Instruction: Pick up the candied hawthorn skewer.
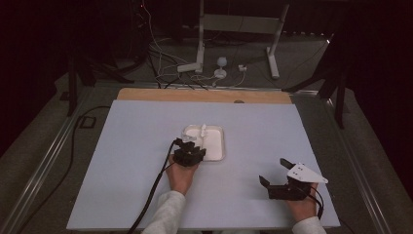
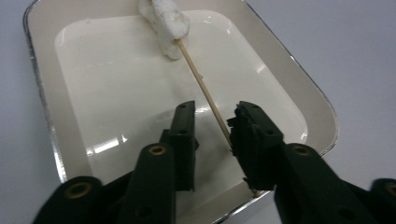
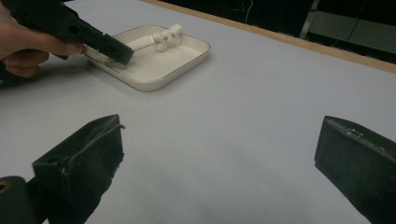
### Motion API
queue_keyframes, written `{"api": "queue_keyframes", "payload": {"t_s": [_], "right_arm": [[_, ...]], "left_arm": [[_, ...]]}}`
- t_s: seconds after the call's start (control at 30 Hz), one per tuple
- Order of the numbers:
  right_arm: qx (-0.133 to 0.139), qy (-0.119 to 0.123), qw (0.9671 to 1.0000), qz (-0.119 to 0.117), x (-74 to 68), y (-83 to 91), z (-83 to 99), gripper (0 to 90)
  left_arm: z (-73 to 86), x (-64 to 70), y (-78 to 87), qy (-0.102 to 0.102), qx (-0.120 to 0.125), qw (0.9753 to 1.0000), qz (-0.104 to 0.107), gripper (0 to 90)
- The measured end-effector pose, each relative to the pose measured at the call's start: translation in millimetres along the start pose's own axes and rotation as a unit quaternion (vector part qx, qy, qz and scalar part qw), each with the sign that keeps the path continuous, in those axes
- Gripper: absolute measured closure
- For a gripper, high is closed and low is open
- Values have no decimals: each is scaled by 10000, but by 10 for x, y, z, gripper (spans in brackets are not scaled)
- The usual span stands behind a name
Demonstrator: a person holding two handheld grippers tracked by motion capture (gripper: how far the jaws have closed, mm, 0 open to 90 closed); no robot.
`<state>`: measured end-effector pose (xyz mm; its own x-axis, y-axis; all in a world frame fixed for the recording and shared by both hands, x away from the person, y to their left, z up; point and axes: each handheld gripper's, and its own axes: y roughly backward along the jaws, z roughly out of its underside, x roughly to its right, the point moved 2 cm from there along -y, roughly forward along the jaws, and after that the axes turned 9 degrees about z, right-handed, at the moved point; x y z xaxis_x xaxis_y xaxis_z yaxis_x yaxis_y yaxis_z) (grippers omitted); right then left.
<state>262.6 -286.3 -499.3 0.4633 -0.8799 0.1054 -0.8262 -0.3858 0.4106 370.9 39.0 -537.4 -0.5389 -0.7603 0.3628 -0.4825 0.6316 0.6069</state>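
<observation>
A white rimmed tray (image 1: pixel 220 130) (image 2: pixel 322 116) (image 3: pixel 154 84) sits mid-table. In it lies a thin wooden skewer (image 2: pixel 201 84) with white marshmallows (image 1: pixel 203 129) (image 2: pixel 166 23) (image 3: pixel 168 35) on its far end. My left gripper (image 1: pixel 187 142) (image 2: pixel 212 112) hovers over the tray's near-left part, open. The skewer's bare shaft runs between its jaws, against the inner face of the right one. The right gripper view shows this gripper (image 3: pixel 107 46) reaching in from the left. My right gripper (image 1: pixel 273 170) (image 3: pixel 222 130) rests low over the table's near right, wide open with nothing between its jaws.
A pale mat (image 1: pixel 146 195) covers the table, with a wooden strip (image 1: pixel 204 95) along the far edge. Cables (image 1: pixel 160 63) and a white stand (image 1: pixel 199 44) lie on the floor beyond. A black cable (image 1: pixel 156 190) trails from my left gripper.
</observation>
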Motion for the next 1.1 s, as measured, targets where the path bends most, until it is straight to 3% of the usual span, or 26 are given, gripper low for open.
{"api": "queue_keyframes", "payload": {"t_s": [0.33,0.47,0.67,0.77,0.93,1.1], "right_arm": [[-6,10,10000,-7,1,-4,3,10],[-20,12,10000,-15,-4,-8,5,10],[-30,20,10000,-15,-8,-13,6,10],[-29,21,10000,-14,-9,-14,6,10],[-24,-1,10000,-28,-9,-12,5,11],[-15,-33,10000,-39,-3,-16,2,11]], "left_arm": [[0,-92,47,430,-27,9989,180,812],[19,-176,95,733,16,9969,275,859],[15,-241,163,954,150,9943,448,895],[-5,-239,211,950,225,9939,505,898],[-36,-204,325,777,366,9934,754,899],[-64,-203,478,594,454,9939,811,900]]}}
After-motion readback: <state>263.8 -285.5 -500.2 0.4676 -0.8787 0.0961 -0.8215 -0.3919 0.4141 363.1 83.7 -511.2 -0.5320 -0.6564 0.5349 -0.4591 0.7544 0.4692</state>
